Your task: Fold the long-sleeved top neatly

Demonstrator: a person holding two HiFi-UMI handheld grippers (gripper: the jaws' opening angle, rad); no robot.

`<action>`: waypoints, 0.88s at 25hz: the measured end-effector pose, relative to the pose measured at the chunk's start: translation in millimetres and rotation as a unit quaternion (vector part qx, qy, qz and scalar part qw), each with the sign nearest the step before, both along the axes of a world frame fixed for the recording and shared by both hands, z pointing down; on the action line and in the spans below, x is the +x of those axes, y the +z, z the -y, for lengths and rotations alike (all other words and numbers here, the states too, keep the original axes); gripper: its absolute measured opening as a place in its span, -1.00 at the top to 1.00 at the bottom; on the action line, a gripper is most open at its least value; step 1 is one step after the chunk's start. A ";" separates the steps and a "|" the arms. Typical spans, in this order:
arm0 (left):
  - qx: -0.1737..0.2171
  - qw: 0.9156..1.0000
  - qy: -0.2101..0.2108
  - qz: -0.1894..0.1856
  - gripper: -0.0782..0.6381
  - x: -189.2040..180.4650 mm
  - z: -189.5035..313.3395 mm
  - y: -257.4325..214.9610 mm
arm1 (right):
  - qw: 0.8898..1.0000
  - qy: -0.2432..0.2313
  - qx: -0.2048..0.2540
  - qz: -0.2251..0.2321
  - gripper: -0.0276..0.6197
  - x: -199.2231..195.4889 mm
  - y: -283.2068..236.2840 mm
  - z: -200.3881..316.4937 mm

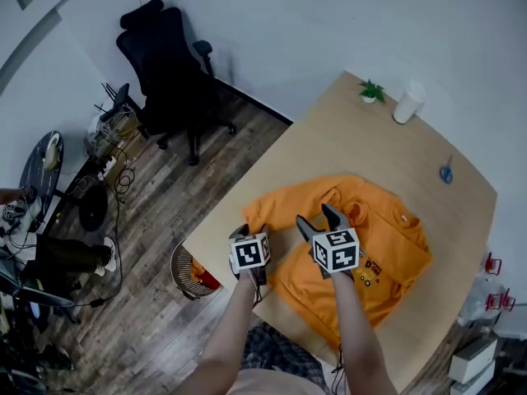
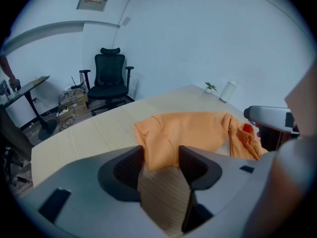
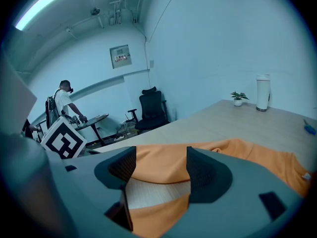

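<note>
Though near table [image 1: 346,130] edge, top [image 1: 362,229]; bare beyond.

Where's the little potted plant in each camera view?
Head view: plant, upper right, at the table's far corner.
Left gripper view: plant, right of centre, slightly above the middle.
Right gripper view: plant, right side, mid-height.
Shared landmark: white container just right of it in all three.

I see a light wooden tabletop [image 1: 329,138] carrying an orange long-sleeved top [image 1: 387,237], spread rumpled across its near half. From the top, a small potted plant [image 1: 371,91] stands at twelve o'clock near the far corner. A white cylinder [image 1: 408,103] stands near it at one o'clock. A small blue item [image 1: 445,174] lies at two o'clock.
</note>
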State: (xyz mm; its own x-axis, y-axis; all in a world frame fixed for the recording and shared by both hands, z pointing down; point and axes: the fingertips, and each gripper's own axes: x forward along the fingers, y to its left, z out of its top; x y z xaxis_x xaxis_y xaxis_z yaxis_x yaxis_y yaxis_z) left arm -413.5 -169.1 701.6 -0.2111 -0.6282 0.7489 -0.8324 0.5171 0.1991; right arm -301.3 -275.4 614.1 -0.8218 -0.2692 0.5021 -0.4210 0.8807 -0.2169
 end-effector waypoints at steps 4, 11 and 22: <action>-0.007 1.000 0.011 0.004 0.40 1.1 3.7 0.2 | 1.000 0.028 -0.008 0.001 0.00 14.5 3.3 6.6; 0.034 0.999 0.025 0.016 0.56 0.6 17.6 -25.7 | 0.998 0.057 -0.012 -0.001 0.02 34.9 6.1 14.4; 0.156 0.978 0.097 0.101 0.59 5.1 82.2 -130.5 | 0.989 0.146 -0.023 0.011 0.06 105.4 -2.4 26.5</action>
